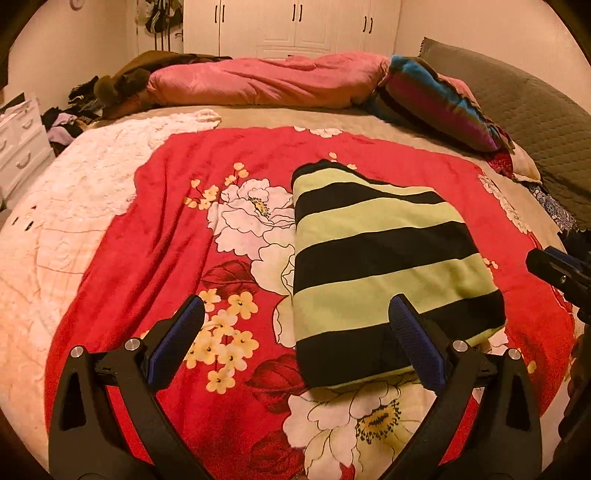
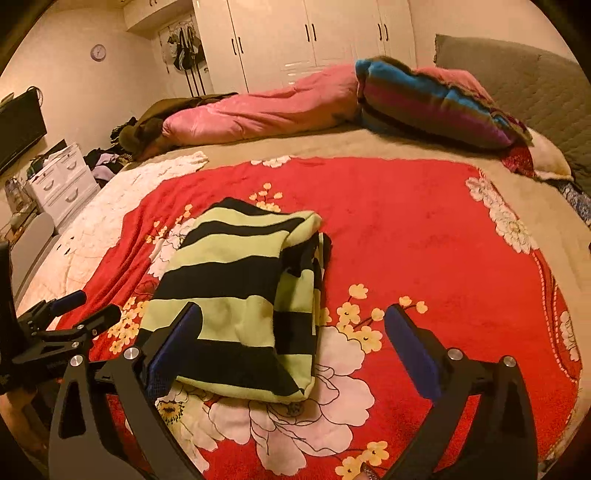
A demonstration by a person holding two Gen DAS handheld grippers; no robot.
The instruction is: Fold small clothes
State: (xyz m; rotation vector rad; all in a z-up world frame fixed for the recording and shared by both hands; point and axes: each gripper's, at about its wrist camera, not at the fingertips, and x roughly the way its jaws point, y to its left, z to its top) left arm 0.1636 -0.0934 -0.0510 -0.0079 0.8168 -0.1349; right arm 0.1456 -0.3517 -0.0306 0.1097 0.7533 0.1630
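Your left gripper [image 1: 295, 332] has its jaws spread wide and holds nothing; its blue-padded fingers [image 1: 177, 343] hang above the bed, and the right one of them is over the near edge of the folded knit garment with wide black and pale green stripes [image 1: 384, 266]. This striped garment lies flat as a compact, roughly rectangular bundle on the red blanket printed with big white flowers and small yellow blossoms [image 1: 155, 236], which covers the middle of the bed. In the right wrist view, the same garment [image 2: 236, 295] shows a thicker folded edge on its right side, where several layers are stacked. Your right gripper [image 2: 295, 332] also has its jaws spread apart and grips nothing; its left finger is above the near left corner of the garment, and the right finger is over the bare red blanket [image 2: 424, 240]. At the far side of the bed, a pink quilted duvet [image 1: 258, 81] lies rolled, beside a cushion with blue, purple and dark stripes [image 1: 439, 99]. Behind them stands a white wardrobe with dark handles [image 1: 291, 26], and a white chest of drawers [image 1: 18, 147] is at the left.
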